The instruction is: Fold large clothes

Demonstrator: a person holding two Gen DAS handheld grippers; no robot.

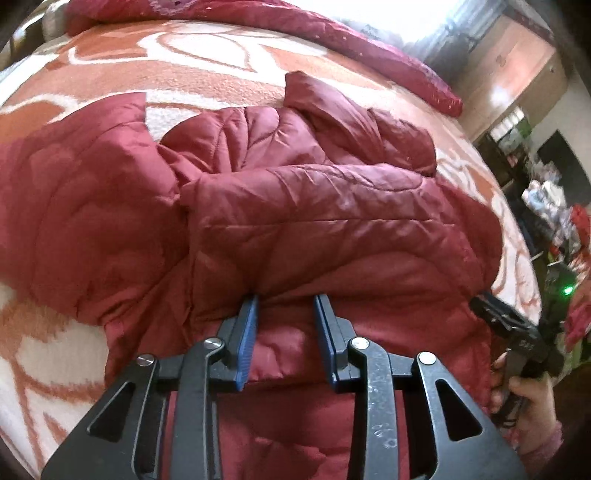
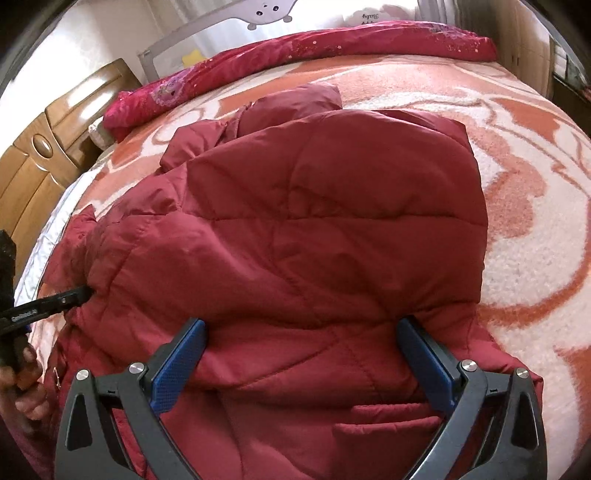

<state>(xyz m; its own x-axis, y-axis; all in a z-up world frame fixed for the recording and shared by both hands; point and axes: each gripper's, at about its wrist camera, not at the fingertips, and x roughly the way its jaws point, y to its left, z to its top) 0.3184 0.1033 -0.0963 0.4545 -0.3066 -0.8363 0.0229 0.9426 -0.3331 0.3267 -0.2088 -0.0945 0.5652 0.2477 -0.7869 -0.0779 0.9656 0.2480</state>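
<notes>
The red puffy coat (image 1: 295, 206) lies on the bed's orange-and-white blanket (image 1: 207, 55). The left gripper (image 1: 285, 300) is a little open, tips touching a fold. The right gripper (image 2: 301, 325) is wide open over the coat.

Quilted dark-red padded jacket (image 1: 295, 206) lying crumpled on a bed blanket (image 1: 207, 70) patterned orange and white. Left gripper (image 1: 285, 301), near centre, jaws parted, fingertips against a jacket fold. Right gripper (image 1: 513, 328) at the jacket's right edge, held by a hand (image 1: 528, 398). Red quilt (image 1: 332, 33) lies far.
</notes>
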